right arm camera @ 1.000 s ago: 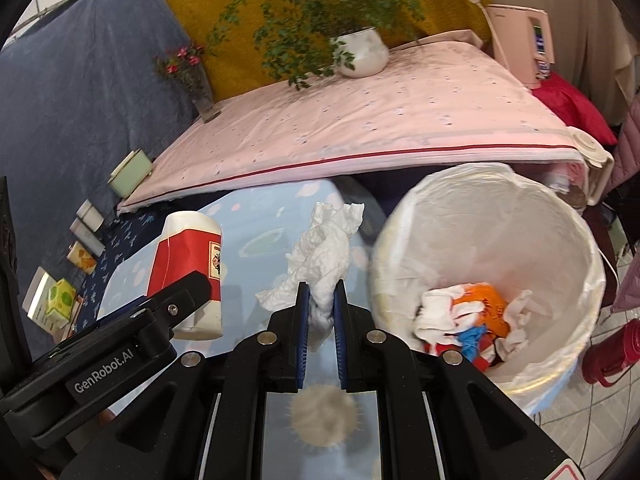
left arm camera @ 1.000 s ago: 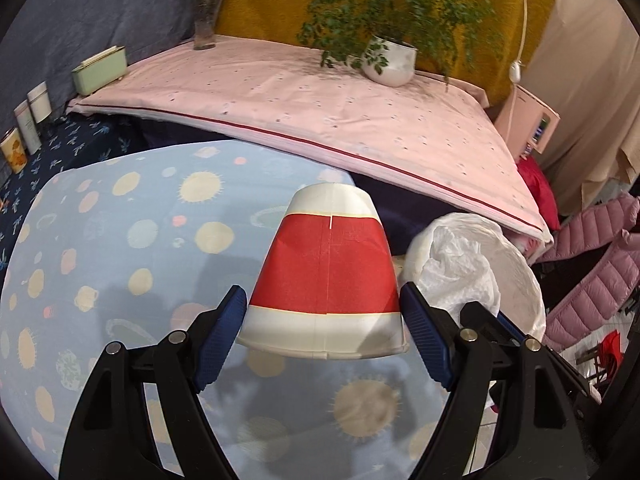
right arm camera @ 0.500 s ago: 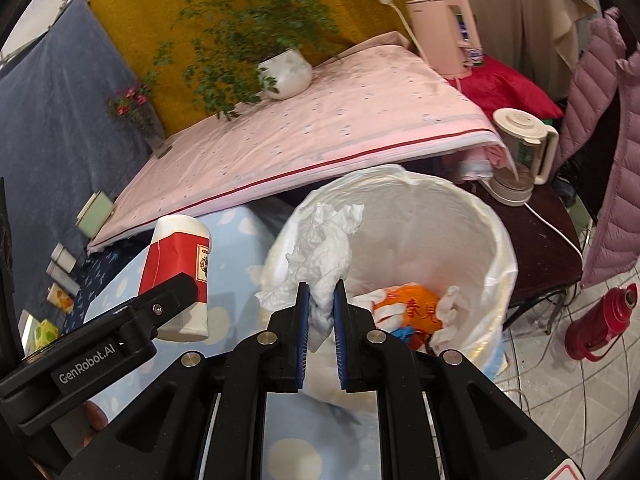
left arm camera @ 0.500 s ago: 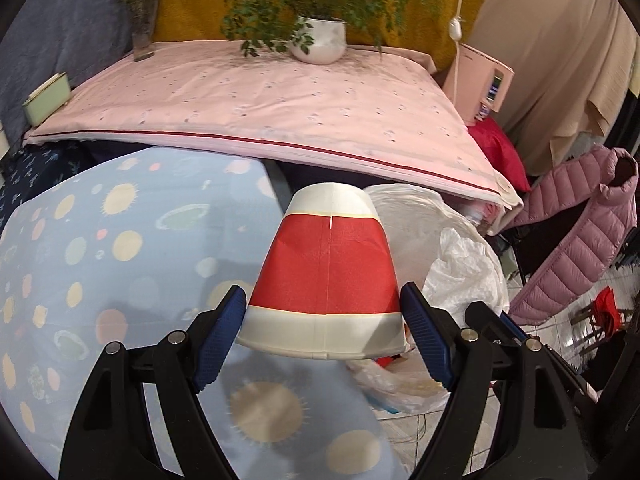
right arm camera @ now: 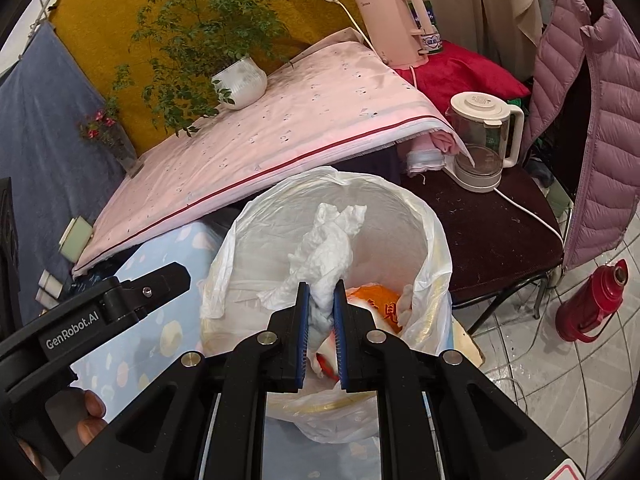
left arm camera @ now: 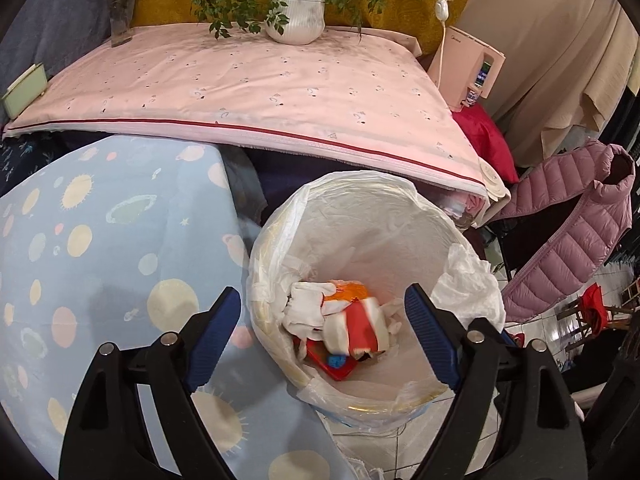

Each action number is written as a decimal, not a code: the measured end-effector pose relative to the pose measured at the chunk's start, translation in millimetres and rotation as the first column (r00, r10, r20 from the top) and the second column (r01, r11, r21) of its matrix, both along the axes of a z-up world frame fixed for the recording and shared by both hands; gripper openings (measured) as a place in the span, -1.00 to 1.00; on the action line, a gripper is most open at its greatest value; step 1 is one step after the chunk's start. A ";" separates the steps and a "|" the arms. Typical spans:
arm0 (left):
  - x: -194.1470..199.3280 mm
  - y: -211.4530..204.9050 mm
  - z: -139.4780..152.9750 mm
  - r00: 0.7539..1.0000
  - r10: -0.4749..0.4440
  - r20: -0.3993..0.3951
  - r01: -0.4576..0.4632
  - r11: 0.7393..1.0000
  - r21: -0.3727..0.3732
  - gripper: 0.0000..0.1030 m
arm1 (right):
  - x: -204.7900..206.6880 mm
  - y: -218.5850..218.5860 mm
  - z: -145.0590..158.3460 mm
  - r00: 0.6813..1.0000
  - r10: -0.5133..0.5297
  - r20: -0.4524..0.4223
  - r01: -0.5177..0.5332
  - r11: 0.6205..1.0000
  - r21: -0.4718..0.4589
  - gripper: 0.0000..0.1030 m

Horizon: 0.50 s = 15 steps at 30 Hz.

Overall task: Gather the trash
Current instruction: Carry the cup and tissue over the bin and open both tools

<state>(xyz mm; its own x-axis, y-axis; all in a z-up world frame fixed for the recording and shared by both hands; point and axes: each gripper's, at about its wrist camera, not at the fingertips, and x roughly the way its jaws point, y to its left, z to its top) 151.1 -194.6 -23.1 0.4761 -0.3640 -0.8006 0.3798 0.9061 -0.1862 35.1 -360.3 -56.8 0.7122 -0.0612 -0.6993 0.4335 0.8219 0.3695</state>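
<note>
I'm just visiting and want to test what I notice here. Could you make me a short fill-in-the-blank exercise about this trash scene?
1. The right gripper is shut on a crumpled white ____, held above the bin.
2. The red and white paper cup now lies inside the ____.
3. The left gripper, with its jaws opening, holds ____ between them.
4. The trash bin is lined with a white plastic ____.

Missing words: tissue; trash bin; nothing; bag
</note>
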 end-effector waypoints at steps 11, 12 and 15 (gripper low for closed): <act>5.7 19.7 -10.4 0.998 0.059 0.019 -0.059 0.997 0.054 0.55 | 17.0 5.3 -4.9 0.999 0.031 -0.009 -0.031 1.000 -0.002 -0.78; 6.2 21.5 -10.7 0.998 0.063 0.020 -0.064 0.996 0.056 0.55 | 18.7 6.1 -4.6 0.999 0.034 -0.010 -0.034 0.999 -0.004 -0.78; 8.1 29.1 -12.5 0.997 0.079 0.025 -0.081 0.995 0.066 0.55 | 24.0 10.4 -3.7 0.999 0.041 -0.014 -0.041 0.999 -0.018 -0.77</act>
<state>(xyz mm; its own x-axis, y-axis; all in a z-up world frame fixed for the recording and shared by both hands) 159.3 -165.5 -35.6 0.5198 -0.2697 -0.8106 0.3090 0.9440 -0.1159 59.1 -349.9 -60.5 0.7047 -0.0450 -0.7081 0.4042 0.8456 0.3486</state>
